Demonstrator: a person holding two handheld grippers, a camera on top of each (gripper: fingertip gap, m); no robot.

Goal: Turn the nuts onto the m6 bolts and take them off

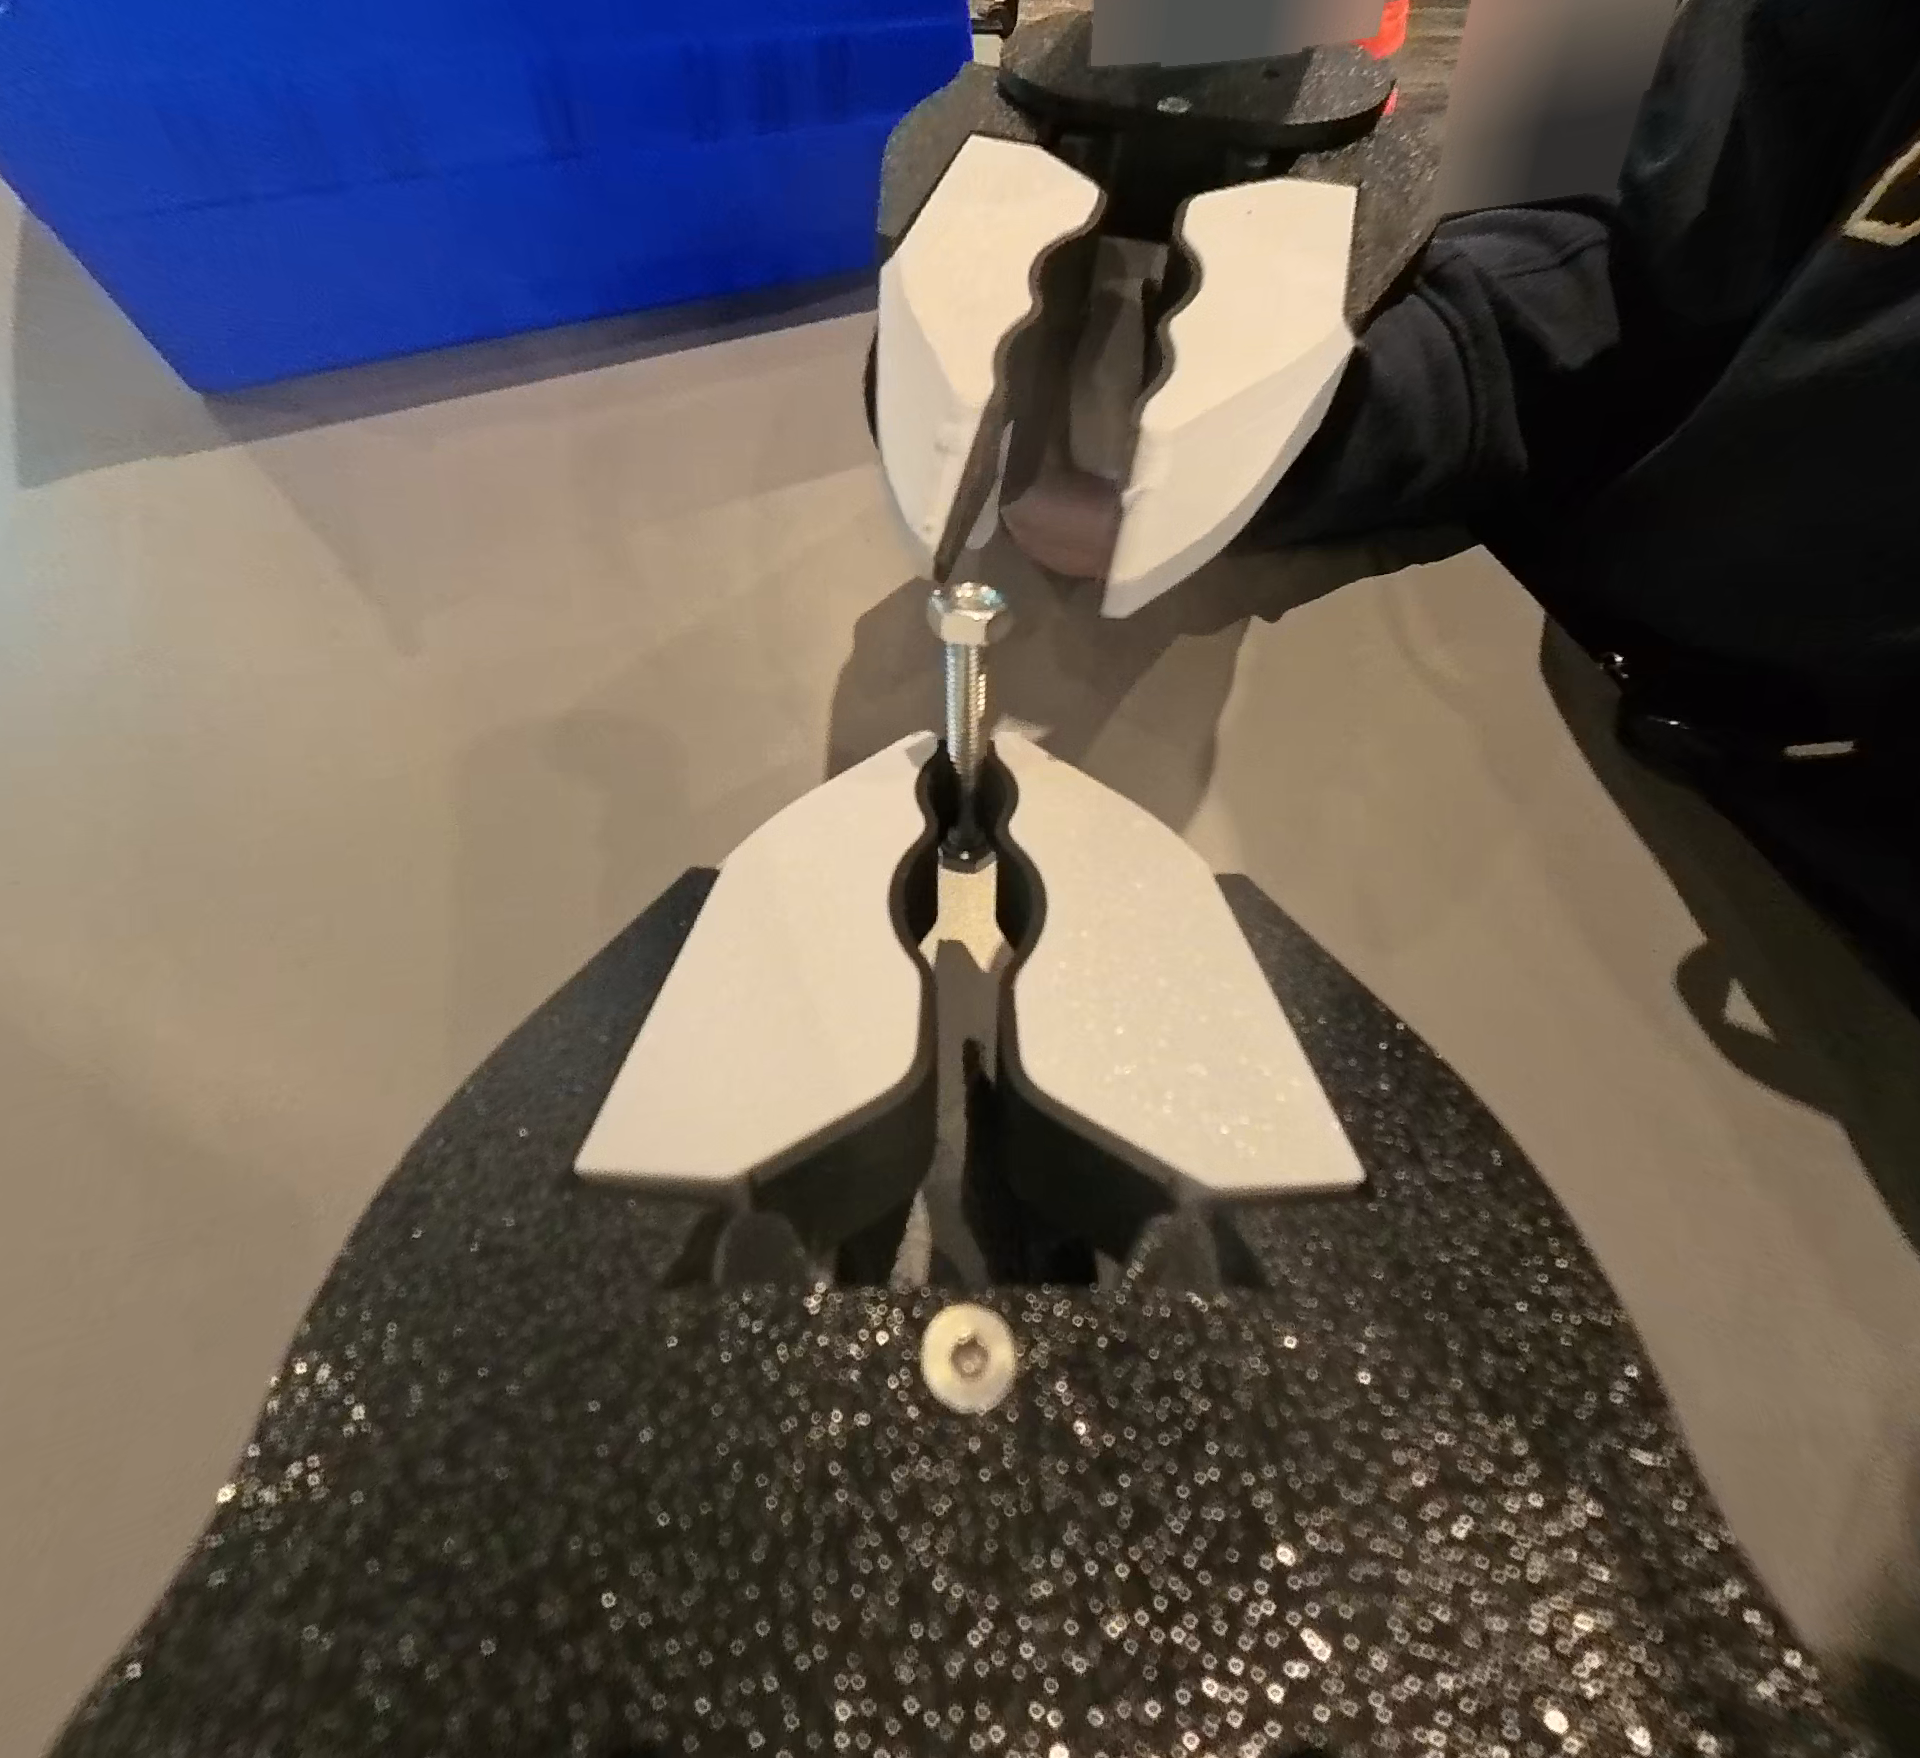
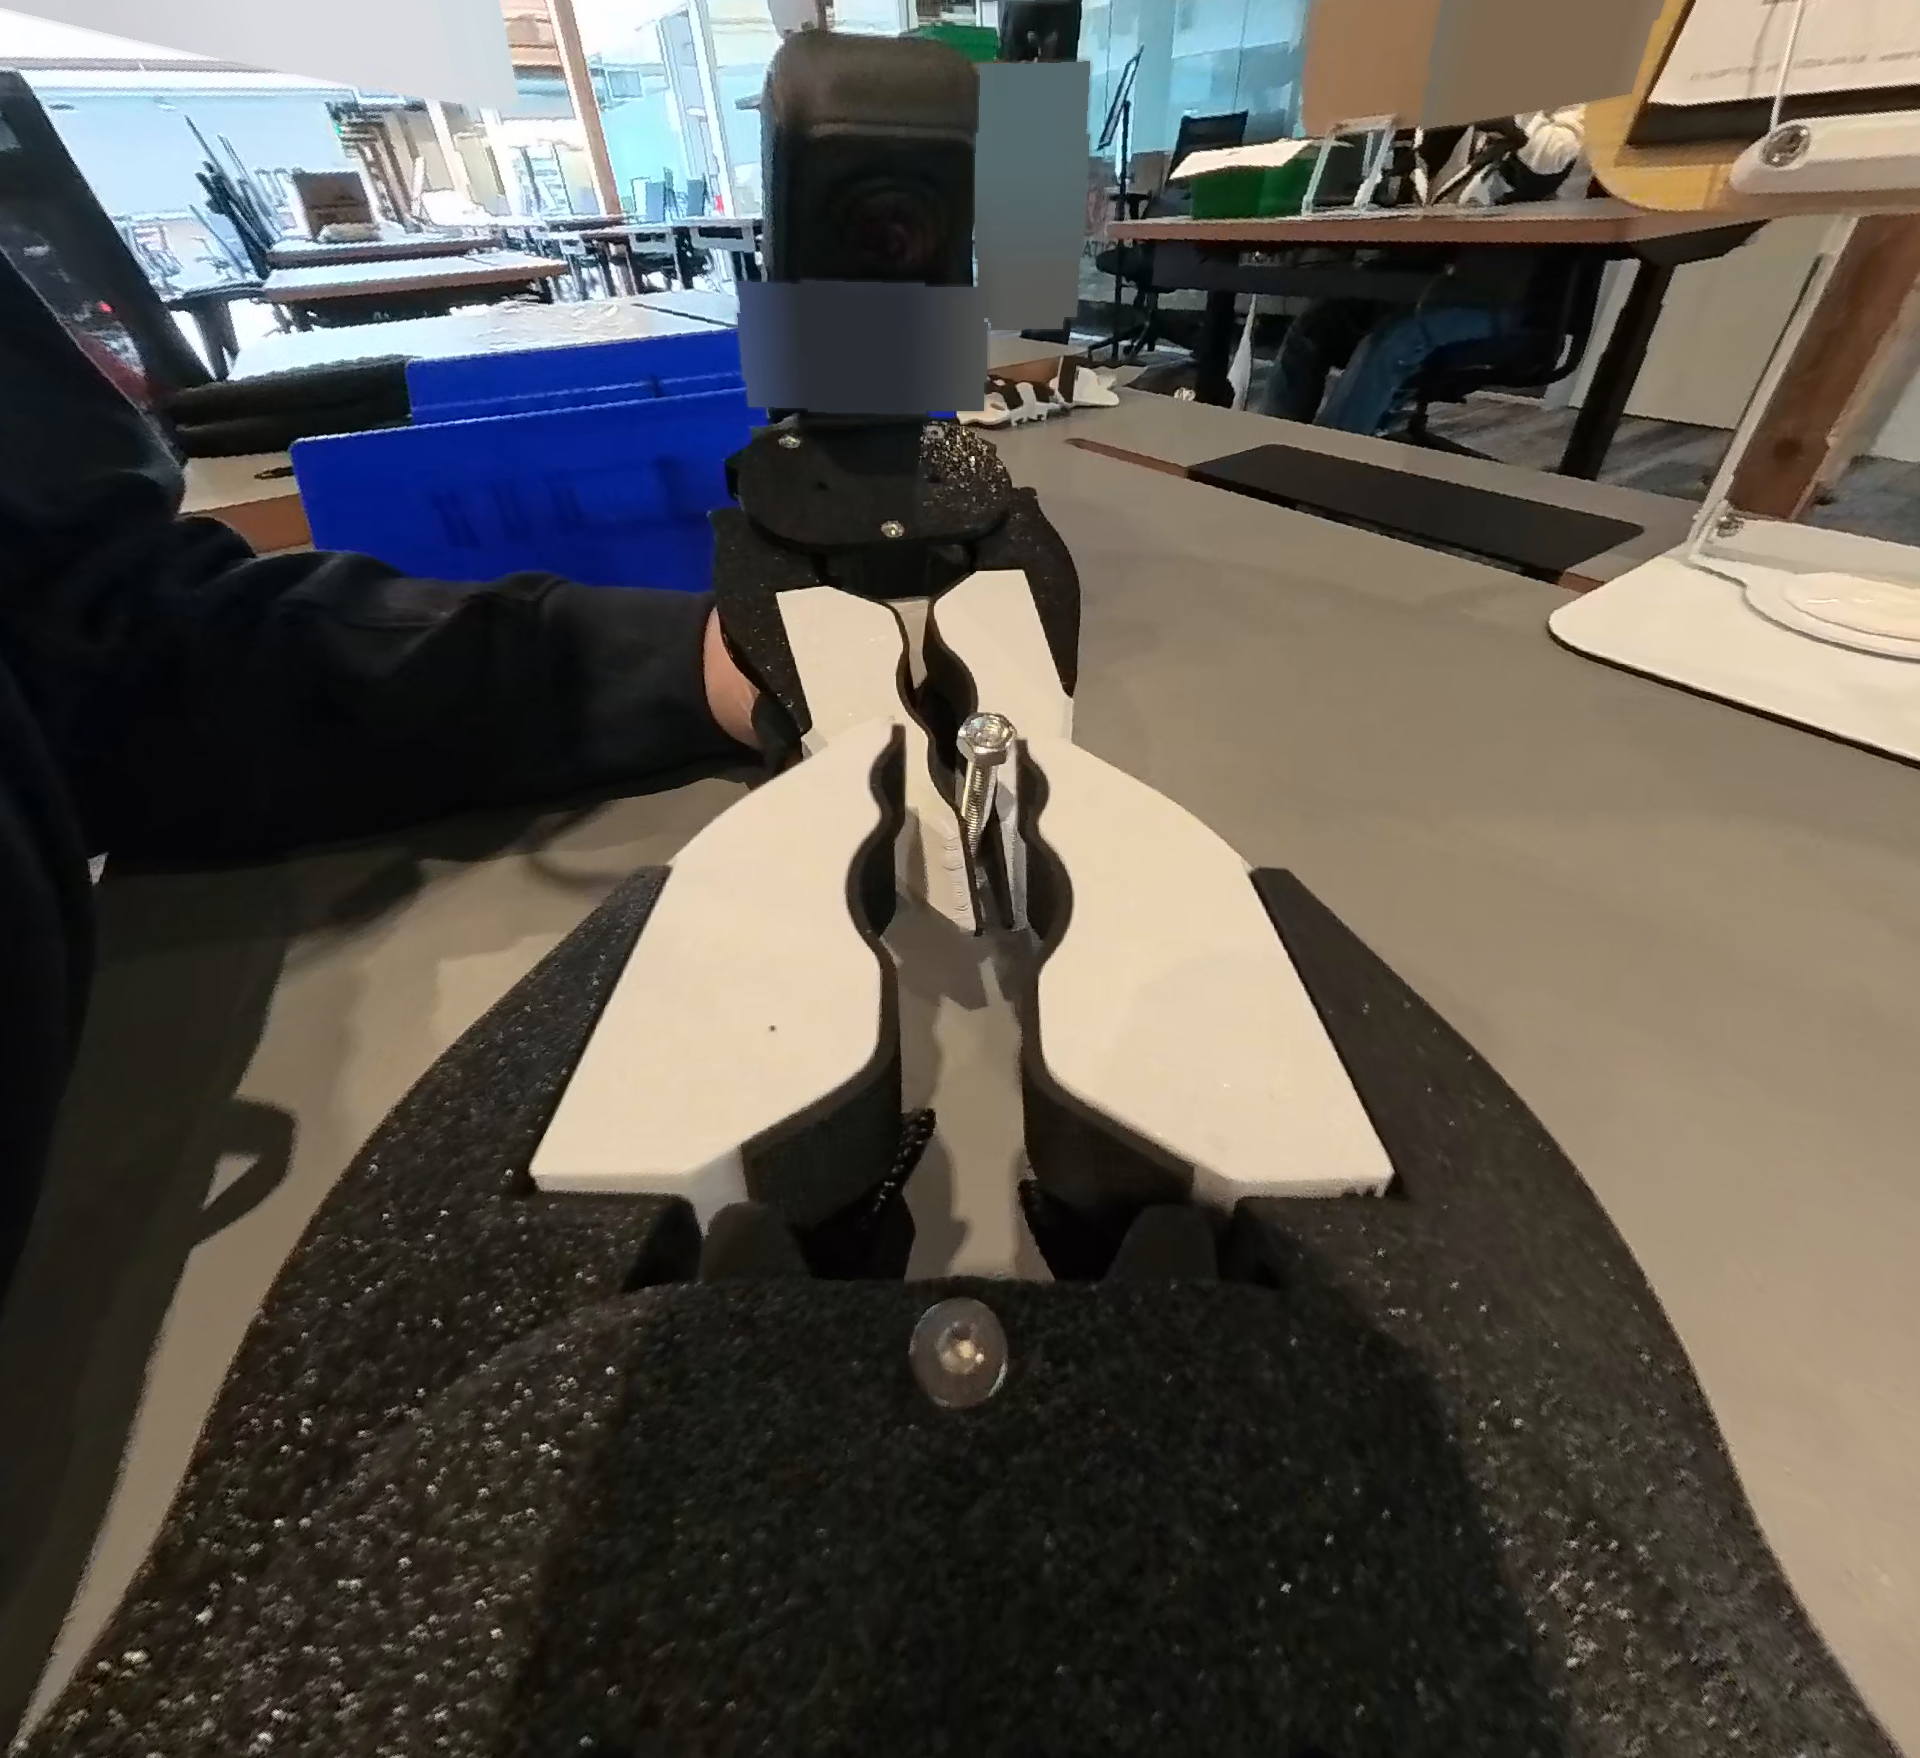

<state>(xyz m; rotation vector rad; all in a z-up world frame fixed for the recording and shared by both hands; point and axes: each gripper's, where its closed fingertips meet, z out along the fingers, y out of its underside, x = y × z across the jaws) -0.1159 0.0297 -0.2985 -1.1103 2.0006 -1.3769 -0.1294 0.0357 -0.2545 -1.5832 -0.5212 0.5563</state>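
Note:
My left gripper (image 1: 966, 752) is shut on the threaded shank of a silver hex-head bolt (image 1: 967, 659), which sticks up out of the fingertips with its head on top. A dark piece sits on the shank just behind the tips; I cannot tell if it is a nut. My right gripper (image 1: 1039, 570) faces it, open, its tips just beyond the bolt head. In the right wrist view, my right gripper (image 2: 966, 752) is open with the bolt (image 2: 982, 773) and the left gripper's tips (image 2: 997, 919) between its fingers, without clear contact. No nut shows in the right gripper.
A blue plastic bin (image 1: 468, 150) stands on the grey table (image 1: 312, 825) at the far left; it also shows in the right wrist view (image 2: 520, 461). A white stand base (image 2: 1714, 659) and a black mat (image 2: 1413, 503) lie to the right. Dark sleeves (image 2: 364, 669) hold both grippers. There is about 4 cm between the tips of the two grippers.

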